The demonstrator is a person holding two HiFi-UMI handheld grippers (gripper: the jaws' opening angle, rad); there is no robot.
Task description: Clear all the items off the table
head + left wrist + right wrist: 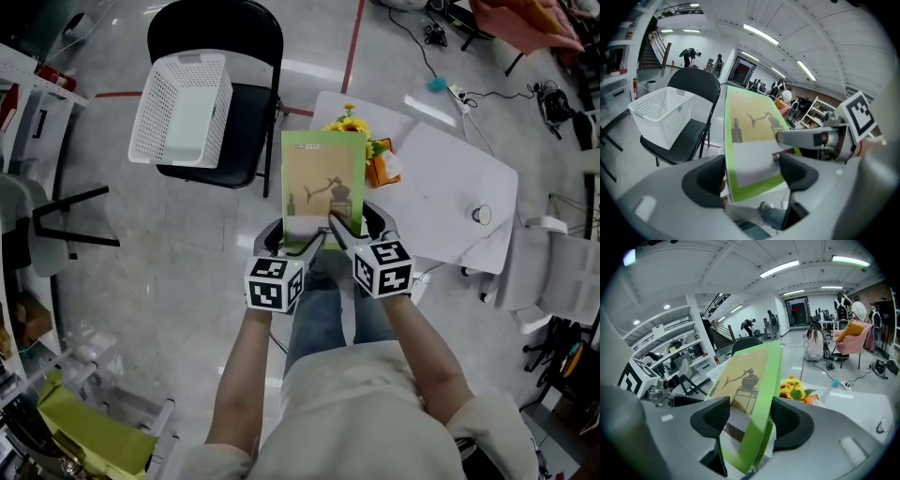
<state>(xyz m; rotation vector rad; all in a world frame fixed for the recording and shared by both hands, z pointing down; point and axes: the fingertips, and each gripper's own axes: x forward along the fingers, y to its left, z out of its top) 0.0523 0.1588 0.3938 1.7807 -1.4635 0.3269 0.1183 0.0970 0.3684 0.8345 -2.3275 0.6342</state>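
Two grippers shared one green-bordered book (323,192), held upright off table at centre of head view. Left gripper (302,246) and right gripper (339,234) each clamped on its bottom end, pads pressed on covers. Book's long axis ran up frame. White basket (183,108) on black folding chair (246,141) lay upper left of book, left gripper nearer. Count: one book, one basket, one chair. White table (441,202) at right bore one sunflower bunch (349,122), one orange packet (382,167), one small round item (481,215).
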